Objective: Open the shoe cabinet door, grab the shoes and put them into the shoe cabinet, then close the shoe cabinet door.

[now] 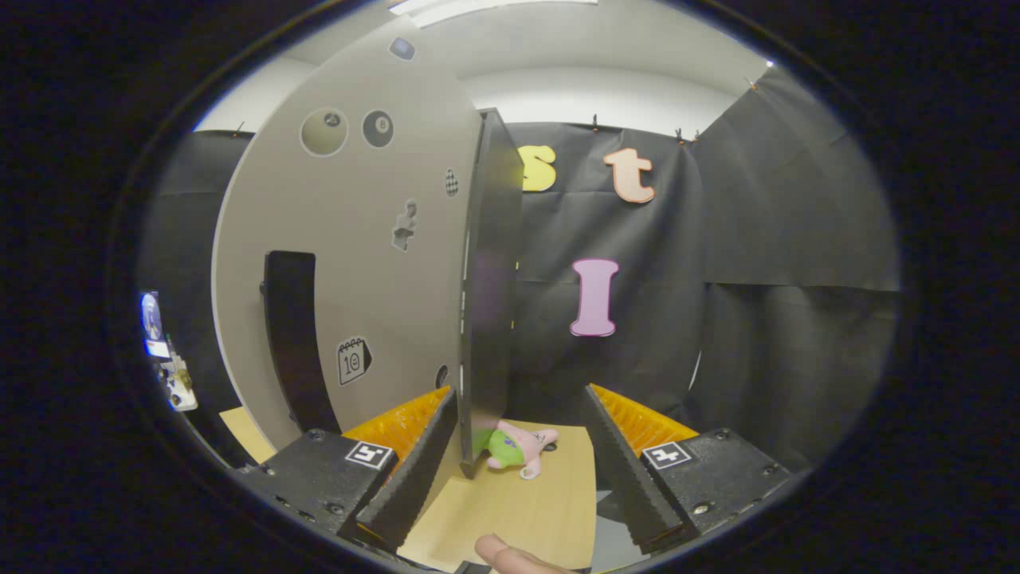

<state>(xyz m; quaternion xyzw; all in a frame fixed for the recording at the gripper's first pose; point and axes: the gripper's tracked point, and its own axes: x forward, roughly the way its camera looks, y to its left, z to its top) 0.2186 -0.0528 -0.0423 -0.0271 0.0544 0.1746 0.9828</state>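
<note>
cabinet door (351, 263) edge between hand-held gripper (518, 470) fingers

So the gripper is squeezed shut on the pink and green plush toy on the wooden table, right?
Not quite. The gripper view shows the gripper open, its fingers spread apart. The pink and green plush toy does lie on the wooden table, but beyond the fingertips, beside the cabinet door's edge, and nothing grips it.

Black cloth wall (765, 239) hung behind and to the right, clipped along its top edge. White wall (606, 100) above it. Ceiling light (478, 8) on. Pale wooden surface (518, 510) below.
</note>
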